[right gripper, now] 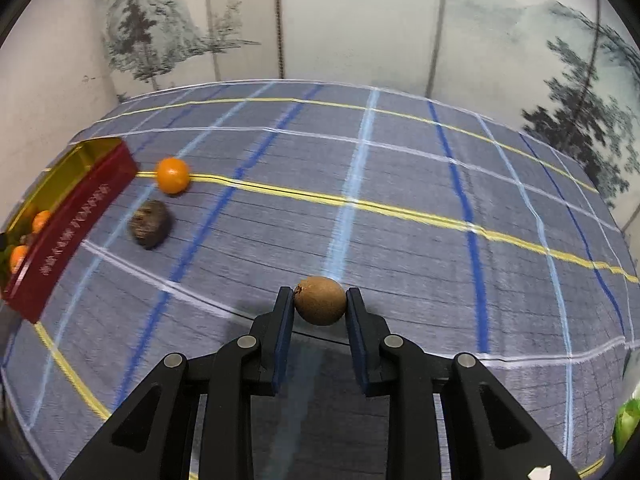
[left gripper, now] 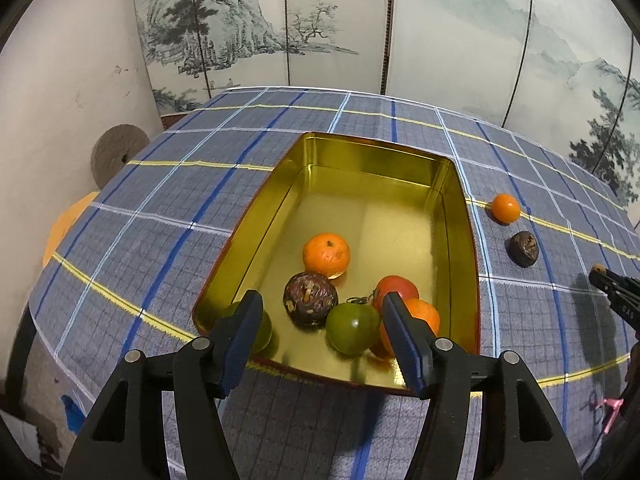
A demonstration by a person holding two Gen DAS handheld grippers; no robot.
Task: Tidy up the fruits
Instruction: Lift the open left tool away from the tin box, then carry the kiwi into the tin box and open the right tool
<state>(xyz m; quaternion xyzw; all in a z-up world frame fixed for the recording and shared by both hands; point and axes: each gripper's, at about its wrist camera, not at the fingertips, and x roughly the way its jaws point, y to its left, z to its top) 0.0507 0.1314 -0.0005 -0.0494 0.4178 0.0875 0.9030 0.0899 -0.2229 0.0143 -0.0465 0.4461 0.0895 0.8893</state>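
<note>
An open gold tin holds an orange mandarin, a dark wrinkled fruit, a green fruit, a red fruit and several others. My left gripper hovers open over the tin's near end with nothing gripped. To the tin's right, a small orange fruit and a dark brown fruit lie on the cloth. My right gripper is shut on a small round brown fruit, above the cloth. In the right wrist view the tin's red outer wall stands at far left.
A blue checked cloth covers the table, whose edges drop off left and right. A painted folding screen stands close behind. A grey disc and an orange shape lie off the left edge. Something green shows at lower right.
</note>
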